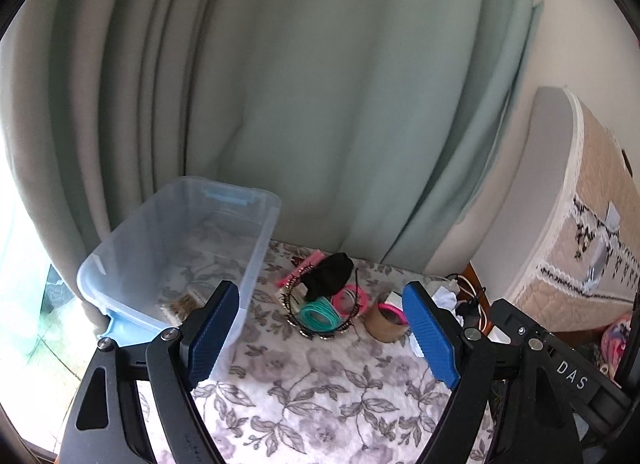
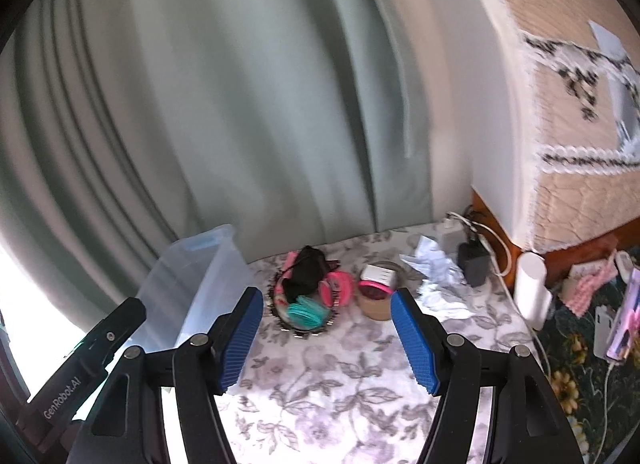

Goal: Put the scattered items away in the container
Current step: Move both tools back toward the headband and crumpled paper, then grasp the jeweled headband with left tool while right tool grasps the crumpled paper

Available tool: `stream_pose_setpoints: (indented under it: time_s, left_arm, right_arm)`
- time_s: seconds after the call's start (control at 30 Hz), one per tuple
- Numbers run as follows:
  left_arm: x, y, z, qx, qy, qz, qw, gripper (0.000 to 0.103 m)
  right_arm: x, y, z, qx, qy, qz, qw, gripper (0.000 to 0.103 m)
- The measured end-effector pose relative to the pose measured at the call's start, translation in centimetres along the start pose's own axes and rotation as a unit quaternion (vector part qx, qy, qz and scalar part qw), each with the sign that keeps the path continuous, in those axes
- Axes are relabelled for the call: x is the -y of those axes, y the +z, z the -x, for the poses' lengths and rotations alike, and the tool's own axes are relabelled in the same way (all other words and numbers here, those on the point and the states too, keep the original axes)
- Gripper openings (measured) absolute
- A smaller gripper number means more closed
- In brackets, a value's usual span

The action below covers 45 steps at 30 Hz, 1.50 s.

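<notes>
Left gripper (image 1: 320, 338) gaped wide, nothing between pads. Right gripper (image 2: 326, 338) released, empty. Clear container (image 1: 176, 256) stood left of hair-tie pile (image 1: 324, 300) on floral cloth (image 1: 320, 392).

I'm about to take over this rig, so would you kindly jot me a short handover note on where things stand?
Left gripper: open, empty. Right gripper: open, empty, above the floral cloth.
Clear plastic bin sits on the left; a brush already lies inside.
Still out, clustered right of the bin: black hair piece, teal hair ties, pink hair ties, pink comb, studded headband, cardboard tape roll.
Left: move all of these into the bin.
</notes>
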<state>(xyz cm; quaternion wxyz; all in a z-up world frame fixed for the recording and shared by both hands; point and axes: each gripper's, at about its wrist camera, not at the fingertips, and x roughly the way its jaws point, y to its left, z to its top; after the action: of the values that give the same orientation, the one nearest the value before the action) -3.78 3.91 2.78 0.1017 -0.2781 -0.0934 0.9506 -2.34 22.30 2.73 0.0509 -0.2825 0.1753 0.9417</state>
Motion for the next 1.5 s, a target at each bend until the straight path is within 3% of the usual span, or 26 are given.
stream_pose_setpoints:
  time_s: [0.83, 1.07, 1.37, 1.5]
  left_arm:
    - [3.1, -5.4, -10.7, -0.113, 0.021, -0.06, 0.9916, 0.084]
    - [3.5, -6.1, -13.9, -0.113, 0.015, -0.079, 0.9903, 0.084]
    - [1.9, -4.4, -19.2, -0.105, 0.037, -0.083, 0.9902, 0.084]
    - [3.0, -4.3, -20.7, -0.103, 0.019, -0.098, 0.9897, 0.084]
  right_arm:
    - [8.6, -3.2, -7.8, -0.088, -0.062, -0.077, 0.991, 0.07]
    - [10.2, -3.8, -10.4, -0.107, -0.078, -0.089, 0.987, 0.07]
    - [12.1, -3.8, -13.5, -0.126, -0.094, -0.109, 0.982, 0.07]
    - [12.5, -3.9, -14.8, -0.132, -0.097, -0.112, 0.98, 0.07]
